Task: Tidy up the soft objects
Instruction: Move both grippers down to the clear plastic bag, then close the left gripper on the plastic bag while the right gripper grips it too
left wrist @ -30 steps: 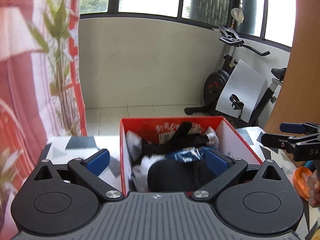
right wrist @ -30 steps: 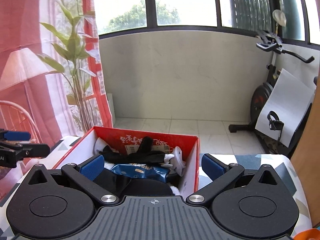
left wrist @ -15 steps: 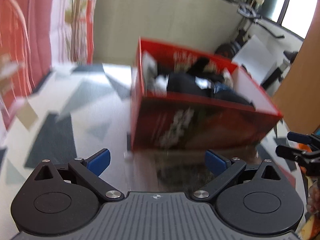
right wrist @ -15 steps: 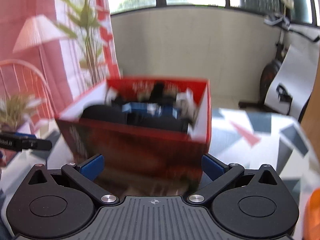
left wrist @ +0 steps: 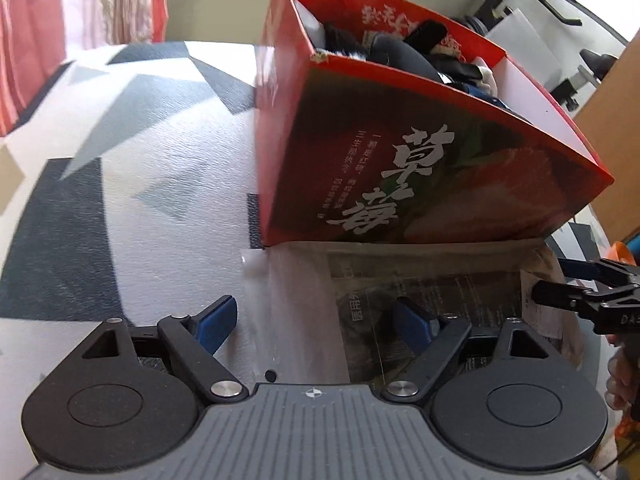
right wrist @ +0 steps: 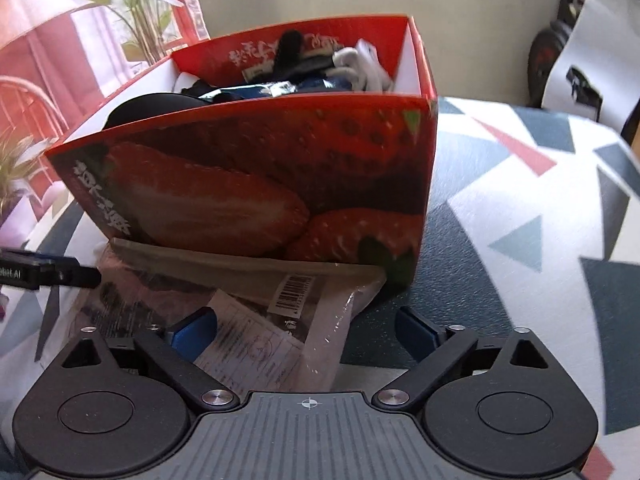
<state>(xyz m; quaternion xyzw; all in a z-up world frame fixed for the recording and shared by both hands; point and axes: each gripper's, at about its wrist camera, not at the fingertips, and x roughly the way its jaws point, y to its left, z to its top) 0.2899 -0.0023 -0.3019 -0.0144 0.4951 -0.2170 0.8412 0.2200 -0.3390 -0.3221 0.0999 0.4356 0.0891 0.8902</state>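
Your red strawberry box (left wrist: pixel 420 160) stands on the patterned tablecloth (left wrist: pixel 120 160), and it is filled with soft things: black fabric (left wrist: pixel 400 54), a white piece (right wrist: pixel 368 70) at the far right corner, and something blue (right wrist: pixel 256 90) with a shiny wrapper in the middle. On the box's near face you can read large white Chinese characters (left wrist: pixel 404 182), with smaller columns of white text to their left that are too fine to make out; the right wrist view shows big printed strawberries (right wrist: pixel 224 200) on that face. More white characters run along the inner far wall (right wrist: pixel 248 54).

Just in front of the box, touching its base, lies a clear plastic packet (right wrist: pixel 256 304) with printed paper inside; it carries a barcode label (right wrist: pixel 292 290) and dense small print you cannot read.

Your left gripper (left wrist: pixel 316 324) hangs over that packet at 6 o'clock from the box, jaws spread wide, holding nothing. Your right gripper (right wrist: pixel 308 328) sits at the box's 5 o'clock corner, also wide apart and empty, its left finger (right wrist: pixel 192 334) over the packet. In the left view the right one shows at 3 o'clock.
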